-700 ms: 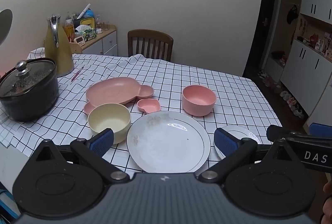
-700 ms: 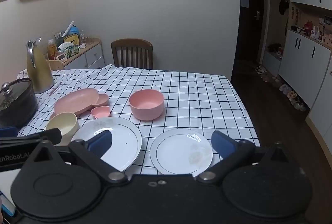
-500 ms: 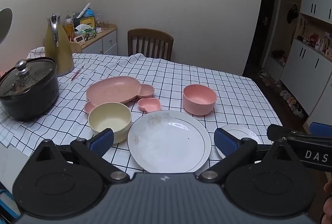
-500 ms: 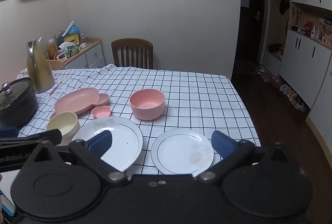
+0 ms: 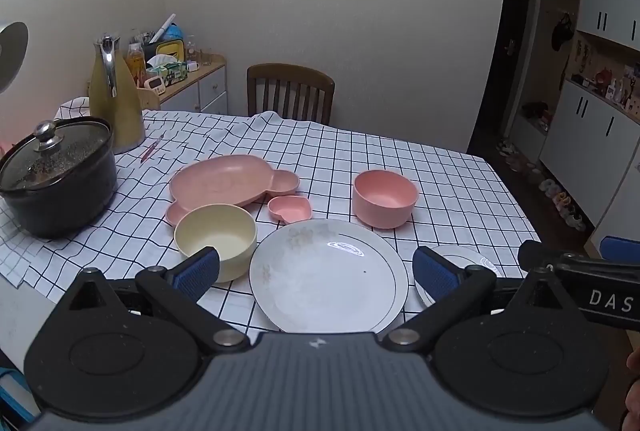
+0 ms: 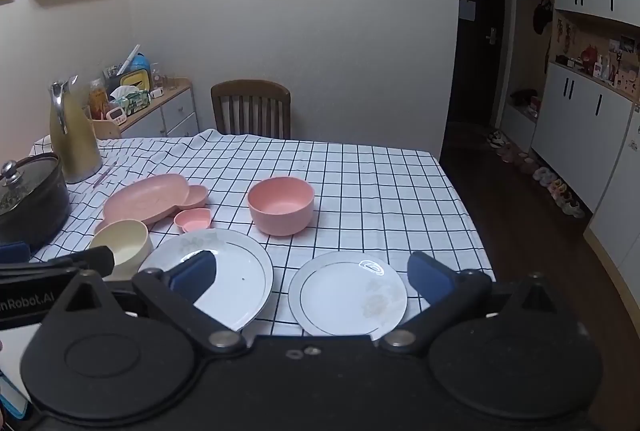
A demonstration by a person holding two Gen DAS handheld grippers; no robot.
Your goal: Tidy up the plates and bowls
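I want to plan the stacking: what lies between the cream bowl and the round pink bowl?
The small pink heart-shaped dish lies between the cream bowl and the round pink bowl, touching neither. The left wrist view shows it best.

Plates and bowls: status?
Left tongs open, empty; right tongs same. Large plate, small plate, pink bowl unstacked. Nothing blocking.

Left claw (image 5: 318, 273) spread wide, empty, hovering over the near edge of the table (image 5: 460, 183). Large white plate (image 5: 328, 275) lies at that edge, between the blue pads (image 5: 198, 273). Cream bowl (image 5: 216, 231) just beside its left rim. Small white plate (image 5: 472, 263) toward the near right corner, partly hidden. Pink bowl (image 5: 385, 197), small pink dish (image 5: 290, 208) and pink divided plate (image 5: 228, 185) behind. Black lidded pot (image 5: 56, 175) at left edge.
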